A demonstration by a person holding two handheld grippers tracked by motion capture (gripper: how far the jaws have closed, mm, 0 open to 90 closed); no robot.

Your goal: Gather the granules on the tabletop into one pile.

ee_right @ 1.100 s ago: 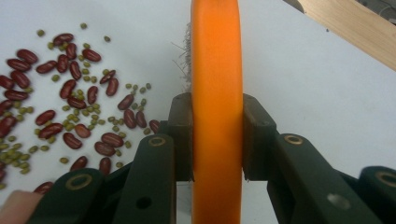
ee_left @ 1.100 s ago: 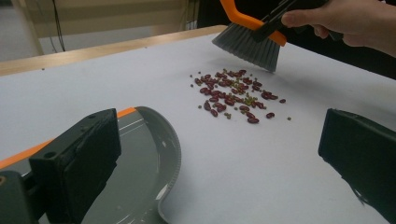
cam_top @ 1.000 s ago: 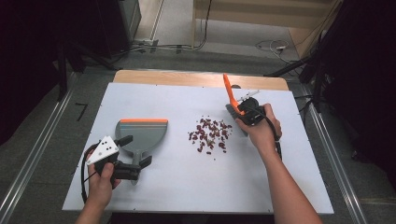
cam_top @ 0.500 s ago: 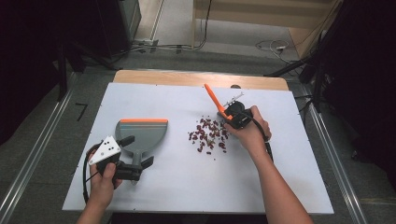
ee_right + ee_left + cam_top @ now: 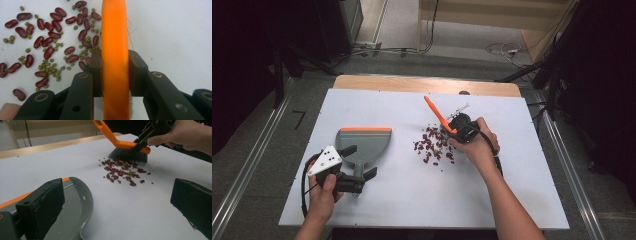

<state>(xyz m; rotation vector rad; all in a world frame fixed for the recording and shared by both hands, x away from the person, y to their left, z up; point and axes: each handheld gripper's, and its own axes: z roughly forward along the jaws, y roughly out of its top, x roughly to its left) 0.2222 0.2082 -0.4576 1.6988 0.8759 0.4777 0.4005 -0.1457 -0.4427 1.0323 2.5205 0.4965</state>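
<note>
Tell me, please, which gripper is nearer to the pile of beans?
Right. The right gripper holds the brush at the beans' far edge; the left gripper sits by the dustpan, well apart.

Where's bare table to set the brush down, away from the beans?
Bare patches: the near strip of the table between both forearms, the right side beyond the right gripper, and the far left corner behind the dustpan. Crowded: the middle, where the beans lie scattered under the brush, and around the left gripper by the dustpan handle.
</note>
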